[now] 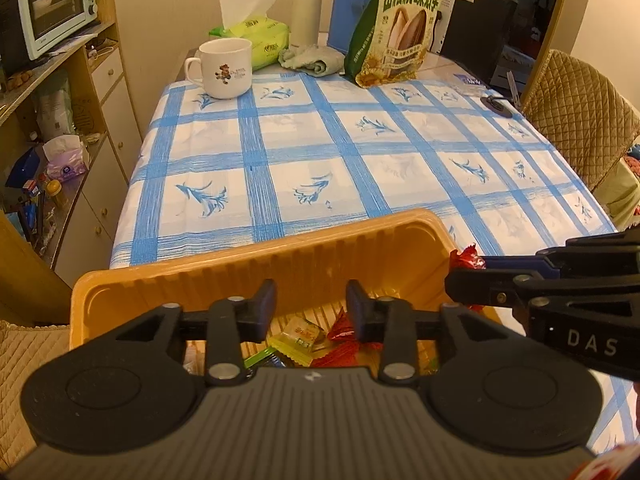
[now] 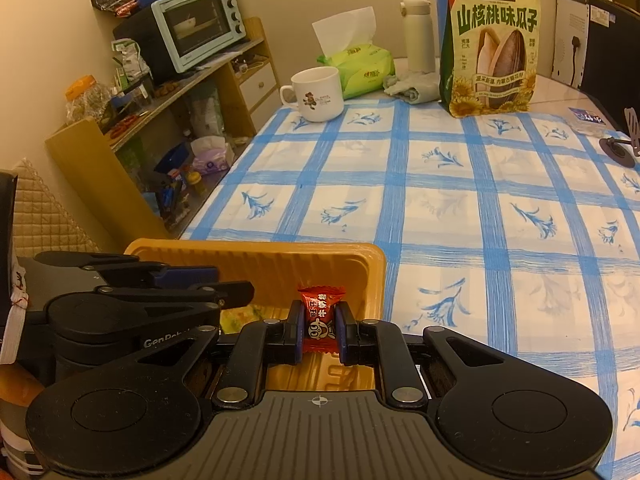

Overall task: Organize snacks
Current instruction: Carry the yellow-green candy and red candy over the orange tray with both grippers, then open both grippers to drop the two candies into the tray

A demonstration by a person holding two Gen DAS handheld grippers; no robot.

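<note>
An orange plastic tray sits at the near edge of the table; it also shows in the right wrist view. It holds several wrapped snacks, among them a yellow candy and red packets. My left gripper is open and empty above the tray's inside. My right gripper is shut on a red wrapped candy and holds it over the tray's right part. In the left wrist view the right gripper comes in from the right with the red candy at the tray's right rim.
A blue-checked tablecloth covers the table. At the back stand a white mug, a green tissue pack, a white flask, a grey cloth and a sunflower seed bag. A shelf with an oven is left, a quilted chair right.
</note>
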